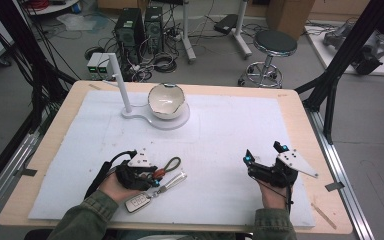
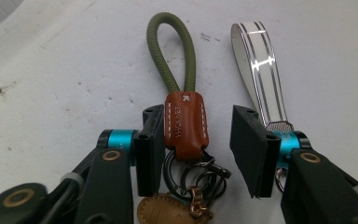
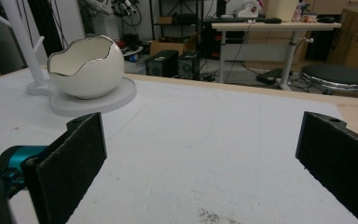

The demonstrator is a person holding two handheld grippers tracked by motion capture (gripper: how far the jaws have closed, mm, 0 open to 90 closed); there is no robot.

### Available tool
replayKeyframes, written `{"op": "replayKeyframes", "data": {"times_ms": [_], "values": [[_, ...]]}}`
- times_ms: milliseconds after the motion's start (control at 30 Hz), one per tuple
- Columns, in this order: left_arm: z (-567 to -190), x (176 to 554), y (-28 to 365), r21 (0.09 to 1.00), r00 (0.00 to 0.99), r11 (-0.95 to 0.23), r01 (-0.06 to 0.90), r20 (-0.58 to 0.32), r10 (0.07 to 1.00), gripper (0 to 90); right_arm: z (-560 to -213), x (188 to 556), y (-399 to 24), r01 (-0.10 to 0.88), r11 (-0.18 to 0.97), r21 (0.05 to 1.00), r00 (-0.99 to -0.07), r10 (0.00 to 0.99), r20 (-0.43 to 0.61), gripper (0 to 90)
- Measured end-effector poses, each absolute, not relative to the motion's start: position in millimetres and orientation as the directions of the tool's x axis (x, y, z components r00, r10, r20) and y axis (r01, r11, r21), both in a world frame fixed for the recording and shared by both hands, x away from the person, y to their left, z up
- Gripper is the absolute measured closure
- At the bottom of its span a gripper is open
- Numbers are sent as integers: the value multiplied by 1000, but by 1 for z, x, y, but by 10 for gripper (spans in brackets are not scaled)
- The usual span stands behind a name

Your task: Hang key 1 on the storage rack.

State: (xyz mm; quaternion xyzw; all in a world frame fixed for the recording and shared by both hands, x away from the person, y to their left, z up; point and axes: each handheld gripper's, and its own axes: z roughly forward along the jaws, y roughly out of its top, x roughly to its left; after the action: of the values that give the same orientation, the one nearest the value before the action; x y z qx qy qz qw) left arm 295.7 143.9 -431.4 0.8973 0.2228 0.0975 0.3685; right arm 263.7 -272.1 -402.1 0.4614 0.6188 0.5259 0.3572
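The key bunch with its brown stitched leather sleeve (image 2: 185,126) lies on the white padded table cover (image 1: 230,150), straddled by the left gripper (image 2: 196,140). That gripper's black jaws stand narrowly apart: the left pad is touching or all but touching the sleeve's side, while the right pad stands clear of it with a slim gap. So the step in hand looks like the grasp itself, with the jaws placed around the sleeve and not yet pressed home.

Ahead of the jaws, the olive green cord loop (image 2: 170,51) runs out from the sleeve's top. Beside it, past the right jaw, a glossy white strap with thin silver lines (image 2: 261,70) lies on the cover, its metal end just at that jaw's tip. Behind the sleeve, toward the gripper body, dark metal rings (image 2: 200,179) and a tan leather tag (image 2: 161,210) crowd together. In the high view a silver car key fob (image 1: 137,202) lies close by the left hand (image 1: 111,189).

The next move calls for closing evenly on the sleeve, keeping the right jaw off the white strap so it isn't pinched along, then lifting with the rings hanging free.

The right gripper (image 3: 200,154) waits well apart with its jaws spread wide over bare cover. Far ahead of them stands the white eggshell-shaped bowl with a jagged silver rim (image 3: 87,67) on its round white base (image 3: 102,100), beside a white peg stand (image 1: 120,82), probably the place for the keys.
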Motion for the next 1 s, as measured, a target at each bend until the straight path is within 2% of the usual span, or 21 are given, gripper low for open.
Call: {"op": "replayKeyframes", "data": {"times_ms": [167,367,1000], "values": [[-434,296,142,693,887,-642,328,9,462,661,-402,264,-273,189,24,982,-317,948,38,4],[-433,298,143,696,885,-629,346,-21,465,702,-402,264,-273,187,23,982,-316,948,38,4],[-425,301,155,723,866,-575,383,-64,496,718,-402,263,-274,188,20,982,-313,949,40,4]]}}
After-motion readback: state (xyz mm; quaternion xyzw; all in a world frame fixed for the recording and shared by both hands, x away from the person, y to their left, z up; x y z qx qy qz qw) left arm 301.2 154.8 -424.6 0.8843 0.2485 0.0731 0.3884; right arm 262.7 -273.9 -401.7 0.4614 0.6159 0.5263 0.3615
